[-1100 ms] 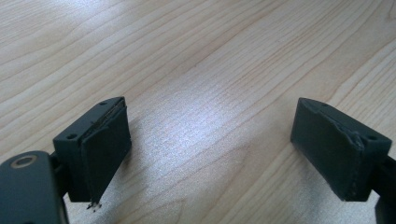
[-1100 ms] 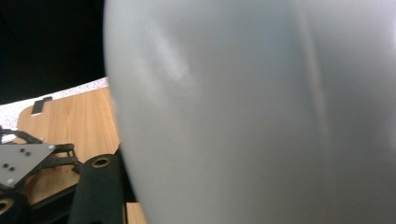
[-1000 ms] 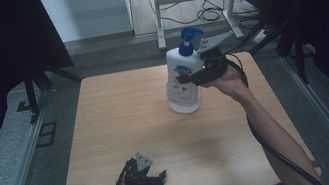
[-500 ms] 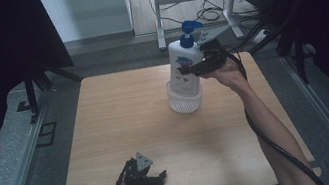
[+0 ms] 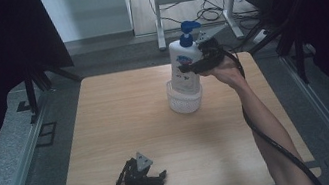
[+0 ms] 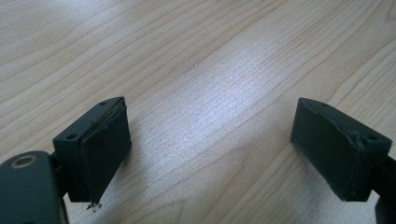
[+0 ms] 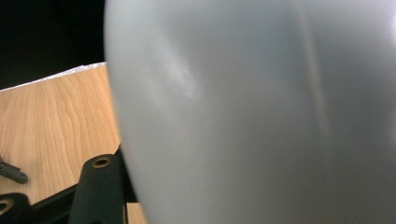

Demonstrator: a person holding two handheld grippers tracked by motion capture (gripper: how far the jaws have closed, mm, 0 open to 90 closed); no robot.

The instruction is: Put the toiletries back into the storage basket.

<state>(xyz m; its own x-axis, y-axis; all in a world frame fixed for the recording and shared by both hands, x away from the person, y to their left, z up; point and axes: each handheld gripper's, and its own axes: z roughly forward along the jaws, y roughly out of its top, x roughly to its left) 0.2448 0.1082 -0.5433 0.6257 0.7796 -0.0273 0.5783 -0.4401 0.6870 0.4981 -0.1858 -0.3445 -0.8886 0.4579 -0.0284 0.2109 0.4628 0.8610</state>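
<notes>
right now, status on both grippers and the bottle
Right hand-held gripper shut on pump bottle, bottle's base in white basket. Left hand-held gripper open, low over table. Nothing obstructing.

There was one wooden table [image 5: 125, 144]. On it stood one white ribbed basket [image 5: 185, 101], and in that basket sat one white pump bottle [image 5: 184, 64], topped by one blue pump head [image 5: 188, 30]. Two handheld grippers were in play: one left gripper [image 5: 154, 178] with its two black jaws standing wide apart over bare wood, and one right gripper [image 5: 188, 67] with its jaws clamped on the bottle's body. Two forearms came in from the near edge. One cable trailed from each gripper, two in all.
</notes>
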